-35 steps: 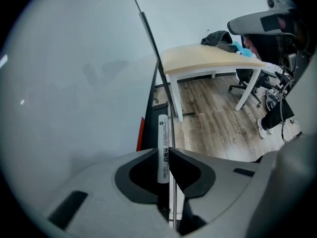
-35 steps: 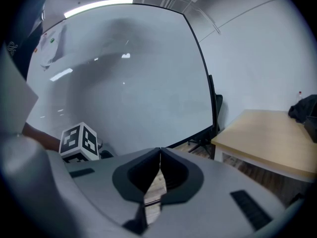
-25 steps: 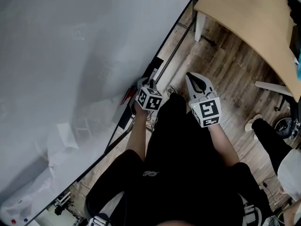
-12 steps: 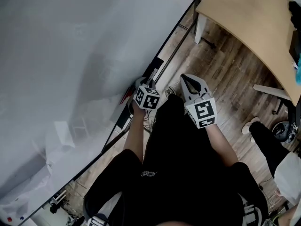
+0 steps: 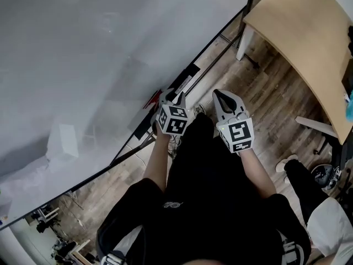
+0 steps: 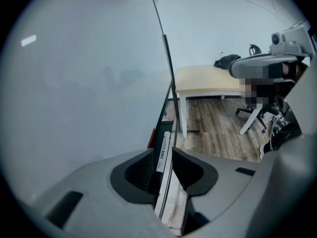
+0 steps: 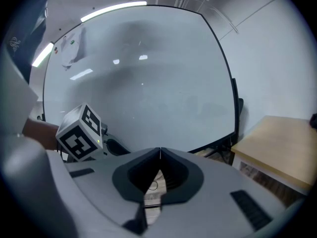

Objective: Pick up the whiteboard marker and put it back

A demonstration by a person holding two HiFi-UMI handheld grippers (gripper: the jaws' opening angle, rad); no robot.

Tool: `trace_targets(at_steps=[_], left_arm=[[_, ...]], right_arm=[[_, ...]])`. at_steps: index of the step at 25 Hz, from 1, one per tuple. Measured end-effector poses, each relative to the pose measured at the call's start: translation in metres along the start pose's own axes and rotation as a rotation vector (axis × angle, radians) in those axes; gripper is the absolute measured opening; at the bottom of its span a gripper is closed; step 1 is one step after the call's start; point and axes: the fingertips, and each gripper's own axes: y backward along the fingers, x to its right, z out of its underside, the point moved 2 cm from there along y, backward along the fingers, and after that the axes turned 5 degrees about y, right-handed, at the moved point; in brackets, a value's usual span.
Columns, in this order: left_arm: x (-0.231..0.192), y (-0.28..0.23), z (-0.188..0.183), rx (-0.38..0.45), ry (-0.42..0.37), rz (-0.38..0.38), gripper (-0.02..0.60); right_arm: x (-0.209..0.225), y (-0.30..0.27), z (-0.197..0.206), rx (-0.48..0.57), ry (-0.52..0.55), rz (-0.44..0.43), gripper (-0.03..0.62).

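Two grippers are working side by side. The left gripper (image 5: pixel 175 96) is pointing down at the tray (image 6: pixel 166 127) under the whiteboard (image 5: pixel 83 54), and its jaws are opening. The whiteboard marker (image 6: pixel 163 151) is lying lengthwise on that tray, showing in the gap between the jaws, with neither pad pressing on it. Just to its right, the right gripper (image 5: pixel 220 94) is hovering with its jaws closed together and nothing between them.

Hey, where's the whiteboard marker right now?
In the left gripper view, the marker lies along the whiteboard's bottom edge, seen between the left gripper's opening fingers.
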Motion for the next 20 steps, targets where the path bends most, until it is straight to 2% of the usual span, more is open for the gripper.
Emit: trace_targets(at_steps=[4, 7, 10, 12, 15, 18, 20], left_arm=[[0.013, 0.037, 0.009, 0.106, 0.113, 0.001, 0.106], [0.020, 0.068, 0.019, 0.170, 0.198, -0.027, 0.106], [0.020, 0.094, 0.022, 0.272, 0.357, -0.017, 0.106], [0.015, 0.112, 0.024, 0.347, 0.447, -0.057, 0.090], [0.010, 0.137, 0.030, 0.422, 0.435, -0.177, 0.018], [0.013, 0.157, 0.035, 0.483, 0.452, -0.209, 0.006], [0.012, 0.168, 0.044, 0.495, 0.479, -0.231, 0.006]], right_arm=[[-0.026, 0.012, -0.002, 0.019, 0.024, -0.070, 0.003], [-0.046, 0.018, -0.008, 0.043, 0.047, -0.134, 0.003], [-0.060, 0.019, -0.015, 0.066, 0.047, -0.173, 0.003], [-0.070, 0.019, -0.020, 0.081, 0.050, -0.193, 0.003], [-0.087, 0.019, -0.024, 0.095, 0.076, -0.223, 0.003], [-0.104, 0.020, -0.025, 0.102, 0.090, -0.251, 0.002], [-0.118, 0.021, -0.026, 0.105, 0.097, -0.276, 0.003]])
